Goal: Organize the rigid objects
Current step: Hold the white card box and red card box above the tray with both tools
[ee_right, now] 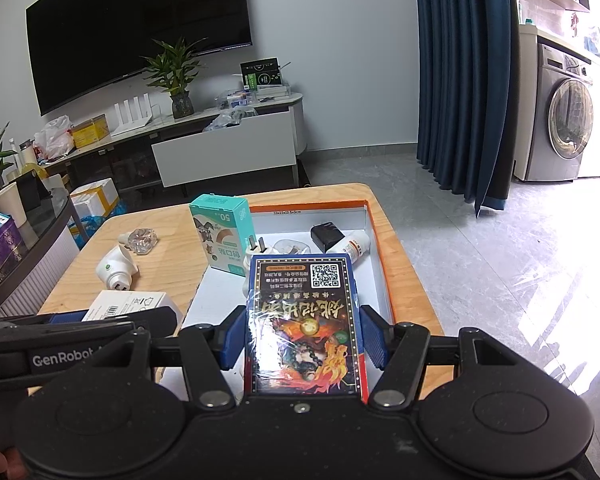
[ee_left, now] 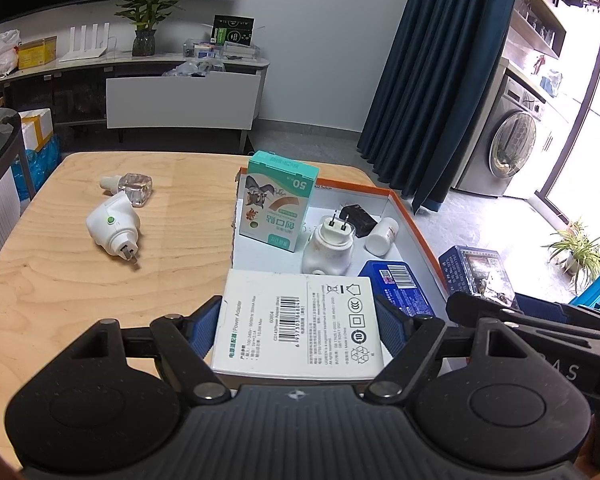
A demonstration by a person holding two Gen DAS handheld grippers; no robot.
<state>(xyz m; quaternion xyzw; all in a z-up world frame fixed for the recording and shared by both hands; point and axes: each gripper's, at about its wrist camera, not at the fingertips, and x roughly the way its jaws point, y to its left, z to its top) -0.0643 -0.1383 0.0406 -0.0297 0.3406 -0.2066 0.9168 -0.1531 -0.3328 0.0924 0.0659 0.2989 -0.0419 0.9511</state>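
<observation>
Left gripper (ee_left: 298,330) clamped on flat white cardboard power-adapter box (ee_left: 300,320), blue pads pressed on its two long side edges; box held at near end of shallow white tray w/ orange rim (ee_left: 414,220), over near-left corner, barcode face up. Right gripper (ee_right: 302,338) likewise clenched on dark blue film-wrapped card box w/ QR code (ee_right: 306,320), held over tray's near part, just above what lies inside. Both boxes: long axis running fwd along fingers, far end tipped downward toward tray floor, printed faces up. Handling, by judgement: both light, stiff-ish hollow cardboard; white one prob. dents if squeezed hard, so grip across narrow width at mid-length seems right, as now. Blue one w/ glossy wrap, likely slippery, glare on film visible; firm hold across short sides, low set-down rather than drop. Already in tray: upright teal-and-white plaster box marked 50 (ee_left: 276,208) at far-left, white plug-in device w/ two prongs up (ee_left: 328,246) mid-tray, small black adapter (ee_left: 356,218) and small white bottle on its side (ee_left: 382,234) behind, second blue box w/ barcode (ee_left: 398,286) near right pad of left gripper. Free floor tight near front; risk of nudging pronged device when lowering either box. On pale wooden tabletop (ee_left: 80,288), outside tray, well left: white plug-in vaporiser w/ green dot (ee_left: 114,228), prongs toward camera, and clear glass refill bottle w/ white neck (ee_left: 130,186) just behind it, both on their sides, not yet sorted.
</observation>
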